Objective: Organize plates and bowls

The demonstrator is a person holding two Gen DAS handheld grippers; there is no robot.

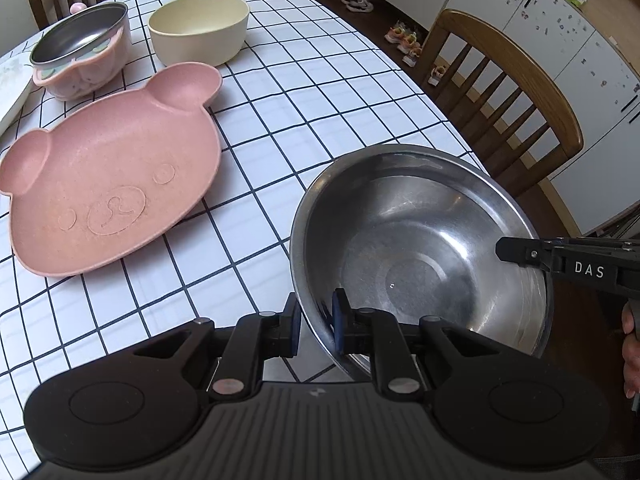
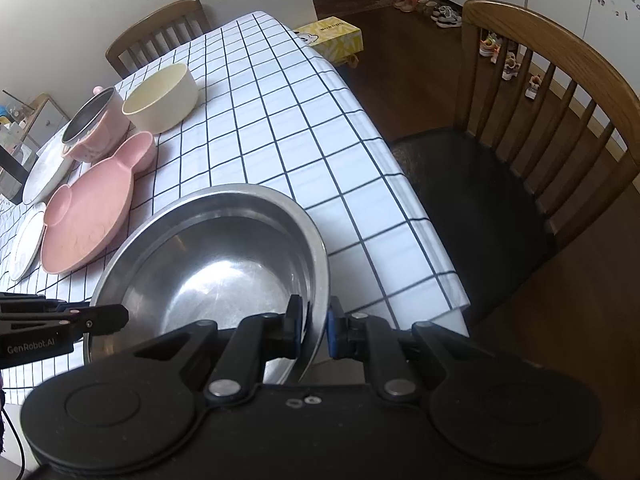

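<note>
A large steel bowl (image 1: 420, 248) is held at the near corner of the checked table (image 1: 280, 128). My left gripper (image 1: 317, 322) is shut on the bowl's near-left rim, one finger inside, one outside. My right gripper (image 2: 313, 326) is shut on the opposite rim of the steel bowl (image 2: 216, 264); it also shows in the left wrist view (image 1: 516, 252). A pink bear-shaped plate (image 1: 112, 184) lies to the left. Behind it stand a cream bowl (image 1: 200, 30) and a pink steel-lined bowl (image 1: 84, 48).
White plates (image 2: 40, 176) lie at the far left of the table. Wooden chairs stand to the right (image 2: 552, 120) and at the far end (image 2: 160, 28). A yellow tissue box (image 2: 332, 36) sits beyond the table. The table edge is just right of the bowl.
</note>
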